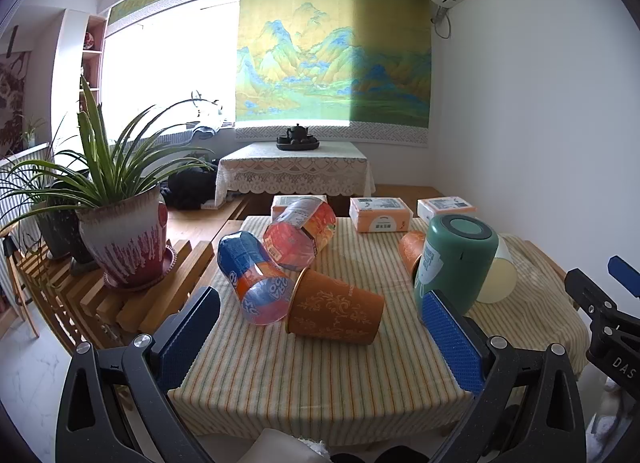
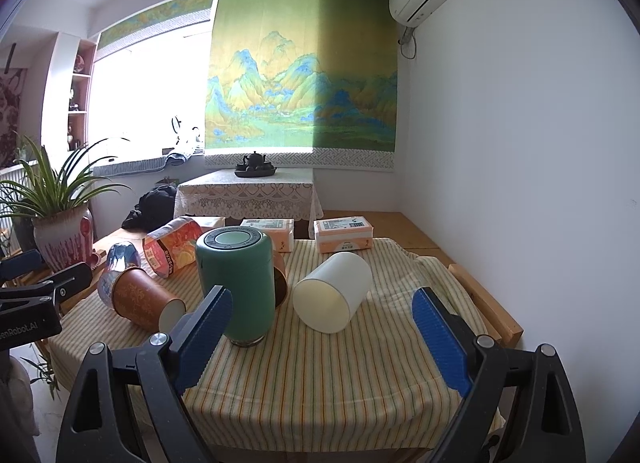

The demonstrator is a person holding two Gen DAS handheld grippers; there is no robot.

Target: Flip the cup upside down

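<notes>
A green cup (image 1: 454,263) stands upside down on the striped tablecloth (image 1: 320,375); it also shows in the right wrist view (image 2: 238,283). A pale yellow cup (image 2: 332,297) lies on its side to its right, mouth toward me. An orange patterned cup (image 1: 334,313) lies on its side at the centre. A blue plastic cup (image 1: 254,281) and an orange-red plastic cup (image 1: 300,237) lie on their sides at the left. My left gripper (image 1: 320,343) is open and empty before the orange cup. My right gripper (image 2: 320,343) is open and empty before the yellow cup.
Another orange cup (image 1: 412,249) lies behind the green one. Three tissue packs (image 1: 380,215) line the table's far edge. A potted plant (image 1: 124,239) stands on a wooden rack at the left. A lace-covered table with a teapot (image 1: 298,137) is behind.
</notes>
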